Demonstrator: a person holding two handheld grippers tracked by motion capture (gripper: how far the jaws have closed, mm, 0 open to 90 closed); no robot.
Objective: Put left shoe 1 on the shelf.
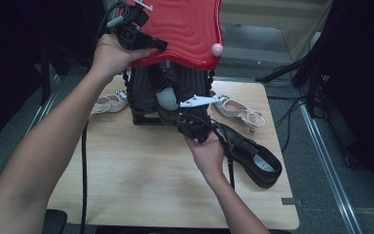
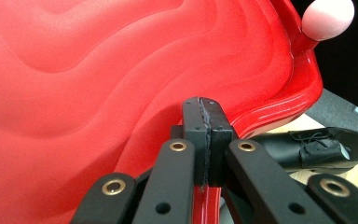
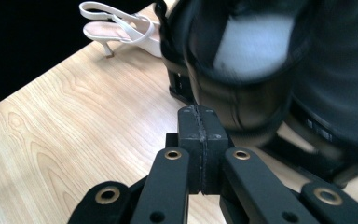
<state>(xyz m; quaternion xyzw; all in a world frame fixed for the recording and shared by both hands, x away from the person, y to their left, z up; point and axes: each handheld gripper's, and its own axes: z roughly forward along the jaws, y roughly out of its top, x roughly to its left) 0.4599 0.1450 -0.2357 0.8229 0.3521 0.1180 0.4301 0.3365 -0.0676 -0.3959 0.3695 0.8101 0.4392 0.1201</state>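
At the far edge of the table, my left gripper [image 1: 148,43] is clamping the rim of the glossy red plastic lid with wavy ridges [image 1: 187,27], holding it raised and tilted above the dark ribbed container [image 1: 148,90] beneath; in the left gripper view the jaws are pressing together on that red edge, and a pale pink round knob [image 2: 328,17] is sitting at the lid's corner. Just below, my right gripper [image 1: 187,122] is hovering at the container's front with its jaws fully closed on nothing. Around them I am seeing a black leather lace-up shoe [image 1: 253,156] on the light wooden tabletop [image 1: 141,170], plus two pale slingback heels [image 1: 238,111] [image 1: 108,103] flanking the container.
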